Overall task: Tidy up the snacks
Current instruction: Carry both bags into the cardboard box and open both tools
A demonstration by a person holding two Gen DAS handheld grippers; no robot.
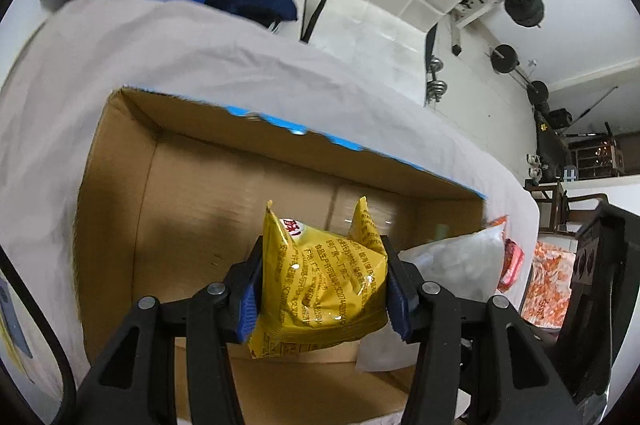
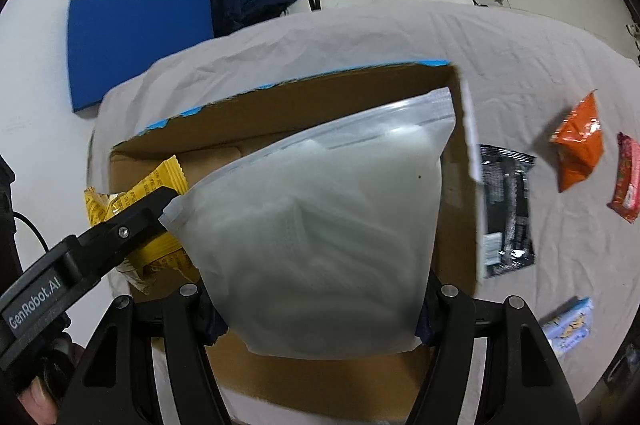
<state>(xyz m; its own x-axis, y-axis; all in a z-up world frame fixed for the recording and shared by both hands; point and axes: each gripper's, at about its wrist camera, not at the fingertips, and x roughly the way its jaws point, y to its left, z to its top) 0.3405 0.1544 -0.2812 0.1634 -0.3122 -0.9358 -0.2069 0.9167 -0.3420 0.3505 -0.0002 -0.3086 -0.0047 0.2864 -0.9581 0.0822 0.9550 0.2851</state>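
My left gripper (image 1: 324, 289) is shut on a yellow snack packet (image 1: 324, 285) and holds it over the open cardboard box (image 1: 180, 185). Beside it on the right hangs a frosted white zip bag (image 1: 452, 265). In the right wrist view my right gripper (image 2: 316, 317) is shut on that frosted zip bag (image 2: 320, 225), held above the box (image 2: 360, 97). The yellow packet (image 2: 160, 185) and the left gripper's arm (image 2: 100, 245) show at the left, over the box's left side.
The box stands on a table under a pale grey cloth (image 2: 440, 37). To its right lie a black packet (image 2: 506, 213), an orange packet (image 2: 580, 149), a red packet (image 2: 626, 177) and a light blue packet (image 2: 568, 325). A blue mat (image 2: 132, 41) lies on the floor beyond.
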